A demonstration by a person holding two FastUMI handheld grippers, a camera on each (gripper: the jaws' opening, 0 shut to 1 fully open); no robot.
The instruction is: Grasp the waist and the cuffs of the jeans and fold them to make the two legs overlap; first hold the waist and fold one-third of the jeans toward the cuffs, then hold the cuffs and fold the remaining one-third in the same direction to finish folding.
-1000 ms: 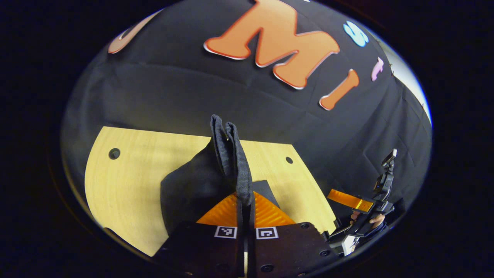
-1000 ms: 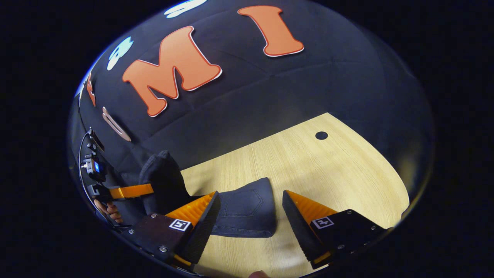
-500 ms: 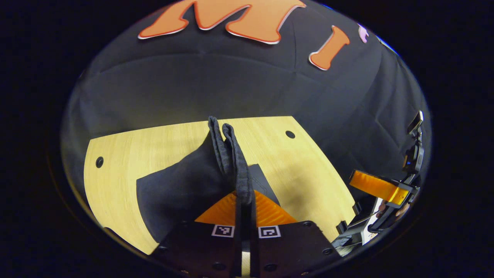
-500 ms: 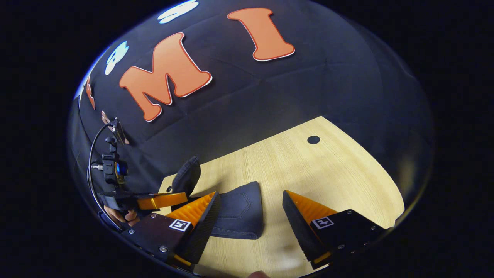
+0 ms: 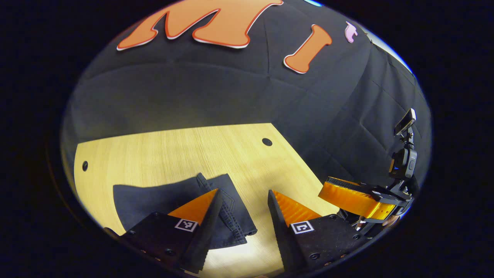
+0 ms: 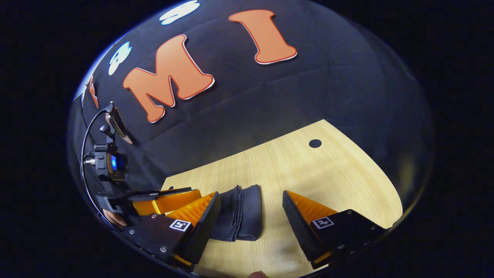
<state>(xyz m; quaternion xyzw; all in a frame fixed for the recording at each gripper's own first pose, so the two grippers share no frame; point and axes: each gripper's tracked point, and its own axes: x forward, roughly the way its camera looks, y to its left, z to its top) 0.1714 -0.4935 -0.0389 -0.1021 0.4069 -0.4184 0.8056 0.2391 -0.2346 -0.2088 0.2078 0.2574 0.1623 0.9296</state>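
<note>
Folded dark denim jeans [image 5: 181, 200] lying flat on the pale wood-grain surface [image 5: 185, 154], partly under and just ahead of the near-side finger of the left gripper [image 5: 241, 204], whose fingers stand wide apart with nothing between them. Same folded bundle [image 6: 241, 216] sitting just inside one finger of the right gripper [image 6: 251, 210], fingers likewise spread wide and gripping nothing, bare wood between the jeans and the other finger. Left gripper [image 6: 166, 200] low beside the jeans there, a hand [image 6: 114, 218] behind it.
</note>
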